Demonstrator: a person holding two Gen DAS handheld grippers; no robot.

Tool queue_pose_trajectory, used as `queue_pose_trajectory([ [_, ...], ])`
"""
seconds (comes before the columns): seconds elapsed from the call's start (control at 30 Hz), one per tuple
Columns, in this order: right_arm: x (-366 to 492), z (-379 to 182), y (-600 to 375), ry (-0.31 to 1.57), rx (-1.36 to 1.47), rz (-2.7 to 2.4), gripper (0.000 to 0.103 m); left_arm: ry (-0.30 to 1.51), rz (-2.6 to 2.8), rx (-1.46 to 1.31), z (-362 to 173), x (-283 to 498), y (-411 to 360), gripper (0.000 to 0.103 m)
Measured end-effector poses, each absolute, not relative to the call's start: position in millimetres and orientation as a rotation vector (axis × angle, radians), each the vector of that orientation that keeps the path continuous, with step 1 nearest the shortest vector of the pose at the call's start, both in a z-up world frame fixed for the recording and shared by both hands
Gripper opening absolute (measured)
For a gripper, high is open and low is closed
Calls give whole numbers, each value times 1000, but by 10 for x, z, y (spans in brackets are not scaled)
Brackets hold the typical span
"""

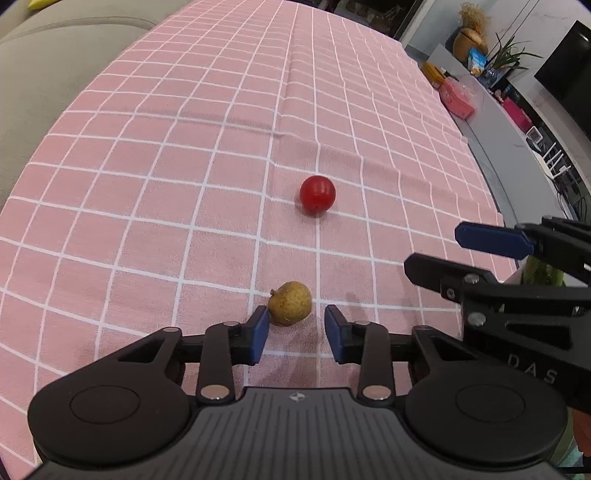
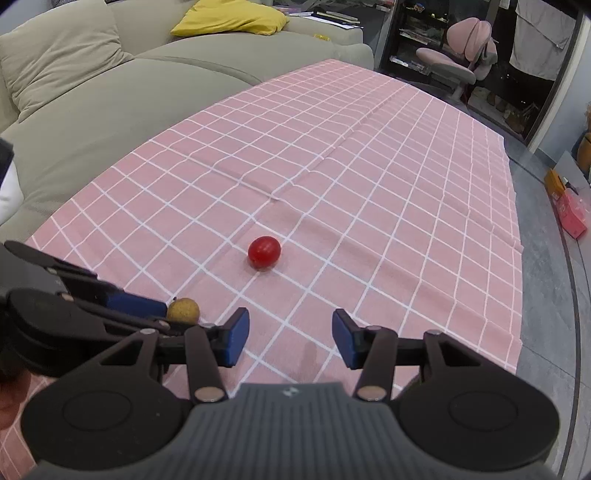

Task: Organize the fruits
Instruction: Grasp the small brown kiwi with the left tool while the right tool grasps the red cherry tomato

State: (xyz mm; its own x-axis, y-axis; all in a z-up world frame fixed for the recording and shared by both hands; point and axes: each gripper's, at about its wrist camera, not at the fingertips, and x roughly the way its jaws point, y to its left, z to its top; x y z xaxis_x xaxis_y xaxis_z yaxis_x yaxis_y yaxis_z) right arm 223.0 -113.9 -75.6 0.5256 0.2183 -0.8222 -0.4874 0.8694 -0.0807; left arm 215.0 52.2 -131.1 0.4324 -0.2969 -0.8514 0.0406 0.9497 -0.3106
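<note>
Fruit loose on pink checked cloth [image 1: 147, 184]. Left gripper [image 1: 296, 332] part open, empty, straddling speckled yellow fruit [image 1: 290, 303], near left pad, judged lining up grasp. Right gripper [image 2: 290, 338] part open, empty, aimed toward red fruit [image 2: 264, 252], well apart.

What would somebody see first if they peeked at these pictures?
Probably the shiny red fruit, sitting alone in the middle of the pink checked tablecloth. Next, the small yellow-brown fruit nearer the camera, right at the tips of the left tongs, whose blue pads stand around it with a gap on one side. Behind the table, a yellow cushion lies on a beige sofa.
</note>
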Motion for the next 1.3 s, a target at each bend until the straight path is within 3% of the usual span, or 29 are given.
queue_pose_trajectory([
  [0.23, 2338, -787, -1075, 929, -320, 440, 47, 1094, -222, -284, -1306, 2172, 578, 29],
  [0.87, 2897, -1017, -679, 991, -272, 466, 47, 1018, -105, -375, -1080, 2141, 1094, 28],
  [1.3, 3071, -1214, -609, 1052, -230, 438, 25, 1022, -106, -415, -1116, 2122, 1115, 28],
])
